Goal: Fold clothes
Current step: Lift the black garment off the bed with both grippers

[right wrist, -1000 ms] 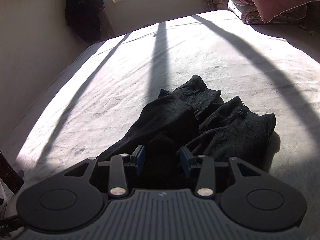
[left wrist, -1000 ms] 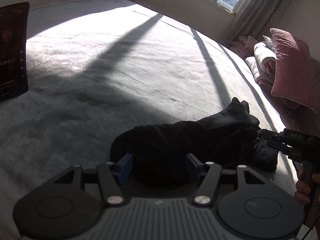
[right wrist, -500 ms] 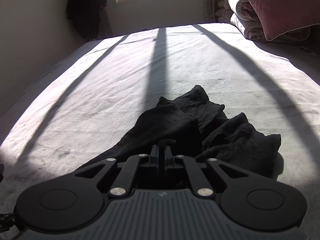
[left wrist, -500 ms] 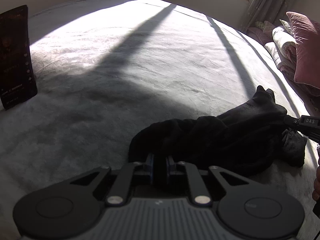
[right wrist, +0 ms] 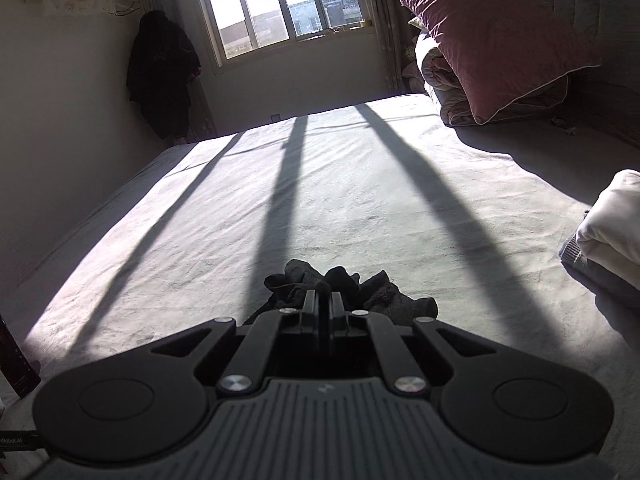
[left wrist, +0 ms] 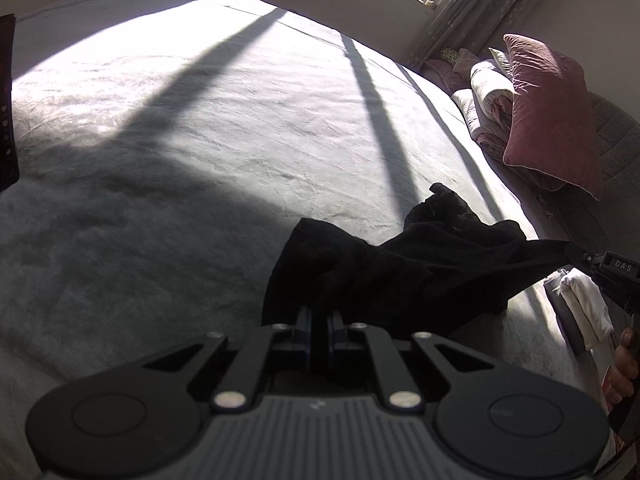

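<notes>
I am holding the black garment (left wrist: 420,276) between both grippers above the near part of the bed (left wrist: 200,128), toward its pillow-side edge. My left gripper (left wrist: 319,320) is pinching one end, its fingers closed tight on the dark cloth. My right gripper (right wrist: 325,304) is clamping the other end; in the left wrist view its tip (left wrist: 580,258) is gripping the fabric, which is stretching between the two tools with its lower edge sagging toward the bed. In the right wrist view the cloth is bunching just ahead of the closed fingers. A pink pillow (right wrist: 496,40) is leaning on rolled bedding (right wrist: 440,80) at the bed's far right corner. Folded white clothing (right wrist: 612,228) is lying at the right edge.
</notes>
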Demonstrator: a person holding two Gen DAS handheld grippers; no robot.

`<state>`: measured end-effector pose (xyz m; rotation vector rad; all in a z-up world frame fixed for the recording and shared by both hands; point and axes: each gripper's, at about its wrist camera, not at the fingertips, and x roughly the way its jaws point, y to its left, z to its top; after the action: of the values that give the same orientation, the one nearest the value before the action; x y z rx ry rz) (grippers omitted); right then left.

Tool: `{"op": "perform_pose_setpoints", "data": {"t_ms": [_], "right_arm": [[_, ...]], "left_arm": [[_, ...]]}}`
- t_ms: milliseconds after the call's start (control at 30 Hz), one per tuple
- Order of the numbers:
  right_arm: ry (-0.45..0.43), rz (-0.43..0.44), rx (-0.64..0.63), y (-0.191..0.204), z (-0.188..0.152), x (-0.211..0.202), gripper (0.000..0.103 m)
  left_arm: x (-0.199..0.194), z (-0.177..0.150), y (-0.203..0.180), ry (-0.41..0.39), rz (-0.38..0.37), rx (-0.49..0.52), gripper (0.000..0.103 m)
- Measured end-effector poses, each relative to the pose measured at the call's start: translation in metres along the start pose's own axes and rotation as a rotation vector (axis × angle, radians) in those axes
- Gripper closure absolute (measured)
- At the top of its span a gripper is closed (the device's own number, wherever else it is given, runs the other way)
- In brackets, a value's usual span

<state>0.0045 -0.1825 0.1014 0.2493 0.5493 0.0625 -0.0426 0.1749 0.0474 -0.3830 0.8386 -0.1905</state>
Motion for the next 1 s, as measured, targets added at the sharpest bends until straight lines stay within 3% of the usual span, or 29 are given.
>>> {"op": "perform_pose_setpoints", "data": {"t_ms": [233,467,667,800,1000], "right_arm": [[-0.054,0.034,0.03,-0.017,0.018,-0.043,0.098],[-0.103,0.122,0.039,-0.018,0.026,-0.092,0.098],[-0.097,0.201,0.049,-0.018,0.014,-0.115,0.098],[-0.06,0.251,0.069,-0.019,0.0,-0.12,0.098],[-0.012,0.306,0.096,-0.014,-0.017,-0.12,0.098]], "left_arm": [[-0.036,-0.029,-0.061,0.058,-0.221,0.132,0.097],[-0.056,-0.068,-0.123,0.155,-0.363,0.288,0.097],[-0.055,-0.092,-0.145,0.208,-0.351,0.394,0.094],[-0.056,-0.1,-0.154,0.206,-0.328,0.439,0.07],[-0.058,-0.08,-0.169,0.097,-0.239,0.458,0.054]]}}
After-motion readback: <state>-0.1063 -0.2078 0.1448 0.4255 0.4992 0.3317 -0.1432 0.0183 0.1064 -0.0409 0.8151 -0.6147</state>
